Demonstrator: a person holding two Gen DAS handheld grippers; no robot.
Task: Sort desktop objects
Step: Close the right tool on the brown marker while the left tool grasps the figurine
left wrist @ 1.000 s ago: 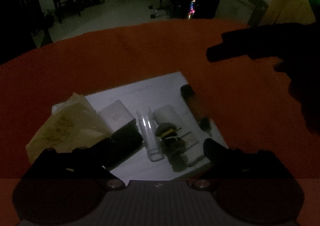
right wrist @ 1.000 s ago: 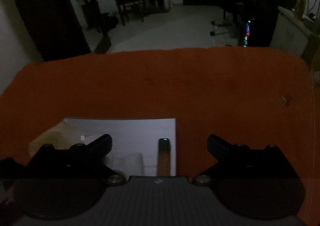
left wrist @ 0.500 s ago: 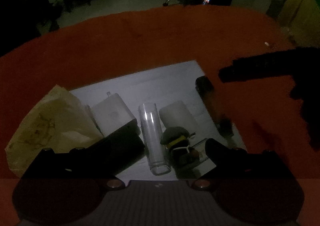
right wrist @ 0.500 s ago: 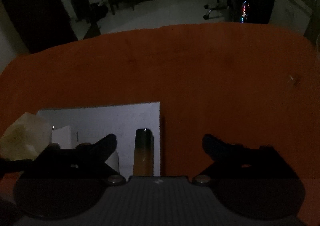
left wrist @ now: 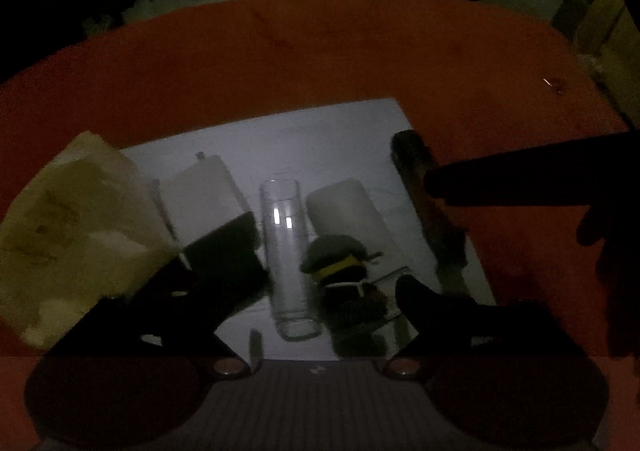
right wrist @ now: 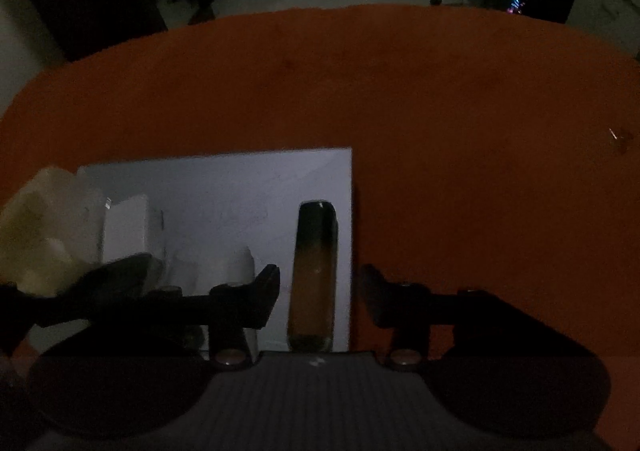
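A white sheet [left wrist: 320, 131] lies on the red table. On it lie a white charger [left wrist: 200, 187], a black block [left wrist: 224, 251], a clear glass tube [left wrist: 286, 251], a white oval case [left wrist: 344, 211], a small figurine with a dark cap [left wrist: 340, 271] and a dark amber stick [left wrist: 424, 187]. My left gripper [left wrist: 296, 283] is open above the tube and figurine. My right gripper [right wrist: 320, 283] is open, its fingers on either side of the amber stick [right wrist: 314, 271], which lies along the sheet's right edge [right wrist: 348, 211]. It also shows at the right in the left wrist view [left wrist: 520, 187].
A crumpled yellowish paper [left wrist: 72, 227] lies at the sheet's left edge, also seen in the right wrist view [right wrist: 36, 227]. A small scrap [left wrist: 554, 82] lies far right on the red table [left wrist: 320, 51]. The room is dim; chairs and furniture stand beyond the table.
Both grippers have moved forward and lower over the sheet. The right gripper's fingers have come closer together around the amber stick. The objects have not moved.
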